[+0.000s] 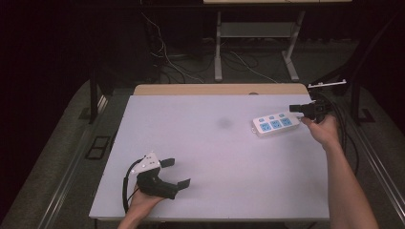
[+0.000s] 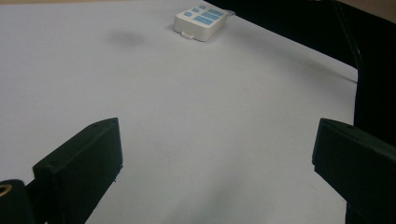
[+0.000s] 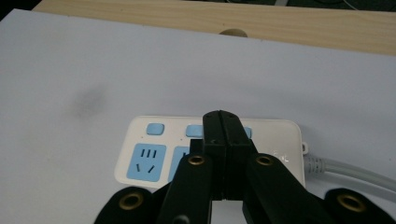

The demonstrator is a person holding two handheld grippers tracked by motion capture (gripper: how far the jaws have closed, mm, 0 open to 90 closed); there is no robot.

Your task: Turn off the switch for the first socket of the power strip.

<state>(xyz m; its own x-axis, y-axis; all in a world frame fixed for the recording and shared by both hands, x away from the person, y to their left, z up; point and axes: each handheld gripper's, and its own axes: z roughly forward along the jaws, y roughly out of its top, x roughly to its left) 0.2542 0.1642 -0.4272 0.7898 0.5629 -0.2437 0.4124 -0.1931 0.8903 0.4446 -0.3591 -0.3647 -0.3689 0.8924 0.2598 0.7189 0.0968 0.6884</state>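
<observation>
One white sheet point(image 1: 215, 157) covers the table; a strip of bare wood point(image 1: 219, 89) shows along its far edge.

Near left: the left gripper point(image 1: 177, 172) is held in one hand point(image 1: 143, 202) at the near edge of the sheet. Its two jaws stand wide apart with nothing between them, and bare sheet shows in the gap in the left gripper view. One black cable point(image 1: 126, 183) loops from its body.

Centre, farther off: one faint dark smudge point(image 1: 223, 123) marks the sheet.

Far right: one white power strip point(image 1: 275, 124) lies flat on the sheet, near the right edge. It carries three large blue sockets in the high view, with a row of three small blue buttons on its far side. One grey cord point(image 3: 345, 170) leaves its right end.

The right gripper point(image 1: 297, 109), held in the other hand point(image 1: 325, 130), sits above the right end of the strip. In the right gripper view its two jaws are pressed together, holding nothing, with their tips point(image 3: 222, 116) over the strip's button row. Whether the tips touch the strip cannot be told.
</observation>
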